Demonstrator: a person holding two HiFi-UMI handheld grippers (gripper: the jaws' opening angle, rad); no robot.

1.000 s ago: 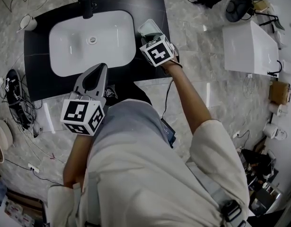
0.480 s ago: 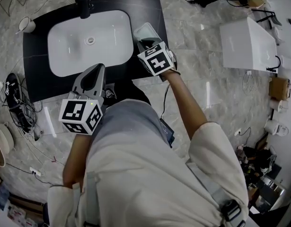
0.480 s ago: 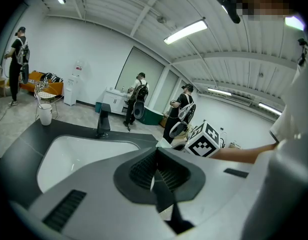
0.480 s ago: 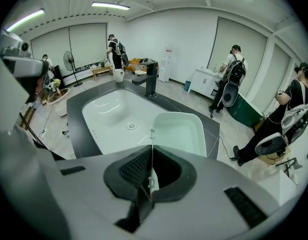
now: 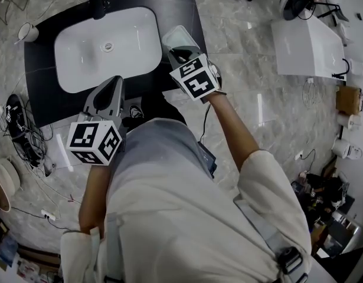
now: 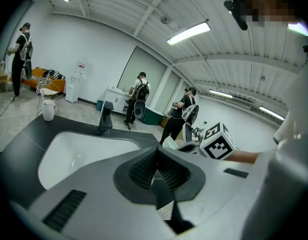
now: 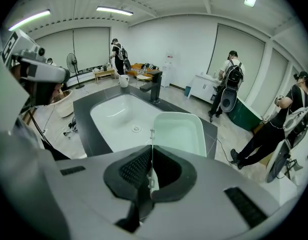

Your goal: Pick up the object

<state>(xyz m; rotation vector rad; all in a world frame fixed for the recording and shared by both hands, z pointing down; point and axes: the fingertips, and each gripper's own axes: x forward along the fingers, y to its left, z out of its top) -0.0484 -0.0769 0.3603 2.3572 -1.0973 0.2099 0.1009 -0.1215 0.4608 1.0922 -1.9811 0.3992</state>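
- Head view: the right gripper point(image 5: 180, 56) holds the pale green rectangular plastic tub point(image 5: 180, 39) over the black counter point(image 5: 175, 5), beside the white basin point(image 5: 87, 61).
- Left gripper view: the left gripper point(image 6: 156, 171) has its jaws together on nothing.
- Right gripper view: the jaws pinch only 1 thin wall, so the tub could swing or slip out.
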